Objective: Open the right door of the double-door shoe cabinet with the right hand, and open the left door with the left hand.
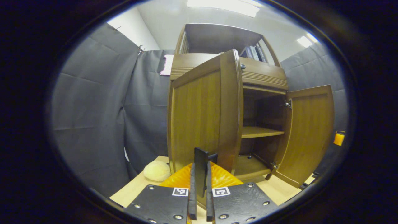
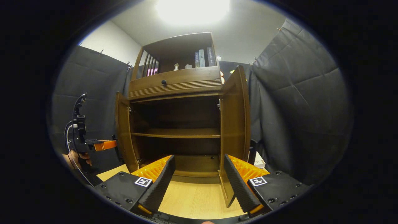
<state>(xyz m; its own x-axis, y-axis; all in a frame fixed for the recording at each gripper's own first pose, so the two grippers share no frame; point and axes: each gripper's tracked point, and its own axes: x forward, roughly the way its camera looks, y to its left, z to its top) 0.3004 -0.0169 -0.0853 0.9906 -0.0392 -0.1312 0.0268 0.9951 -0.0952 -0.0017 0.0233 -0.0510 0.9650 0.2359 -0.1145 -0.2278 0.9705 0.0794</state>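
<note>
right door [image 2: 233, 133]: swung wide, done
left door [image 1: 202, 118]: open, nearly done
left gripper [image 1: 201, 174]: clenched on handle [image 1: 200, 165]
right gripper [image 2: 199, 183]: released, empty

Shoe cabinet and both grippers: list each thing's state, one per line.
left door: open
right door: open
drawer: closed
left gripper: fingers closed, nothing visibly gripped
right gripper: open, empty
</note>
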